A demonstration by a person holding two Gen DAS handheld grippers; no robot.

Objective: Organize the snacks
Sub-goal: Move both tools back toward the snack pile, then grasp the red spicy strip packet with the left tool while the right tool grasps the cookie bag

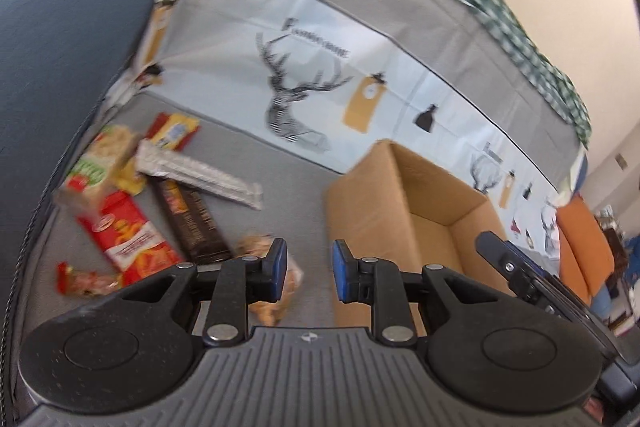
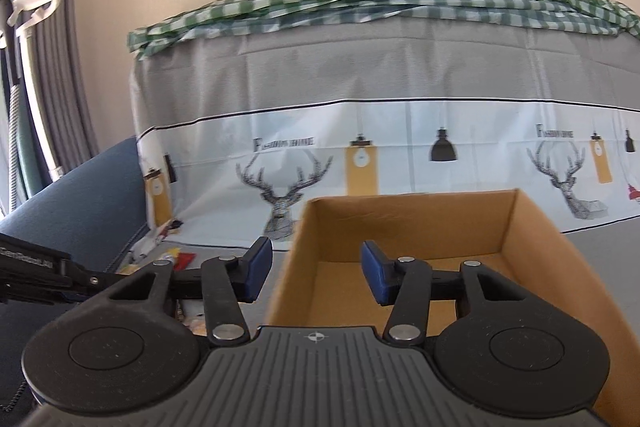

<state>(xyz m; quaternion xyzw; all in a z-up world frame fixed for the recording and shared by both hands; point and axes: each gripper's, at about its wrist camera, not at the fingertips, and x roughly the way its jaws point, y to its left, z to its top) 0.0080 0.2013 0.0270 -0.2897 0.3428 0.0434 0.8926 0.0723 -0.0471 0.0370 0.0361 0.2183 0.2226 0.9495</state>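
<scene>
1. The left tongs [image 1: 310, 271] stand narrow, with nothing between the pads, above the grey sofa seat [image 1: 288, 179].
2. The right tongs [image 2: 312, 275] stand moderately apart and empty, over the near left wall of the cardboard box [image 2: 540, 239].
3. The snacks [image 1: 136, 203] lie in a loose pile at the seat's left end, against the blue armrest [image 1: 60, 67], well apart from the box.
4. A crumpled tan packet [image 1: 272, 303] lies just beneath the left tongs.

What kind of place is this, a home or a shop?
Most likely a living room at home. A blue sofa has a deer-print cloth draped over its back, a curtain hangs at the left, and snack packs lie on the seat beside a cardboard box.
</scene>
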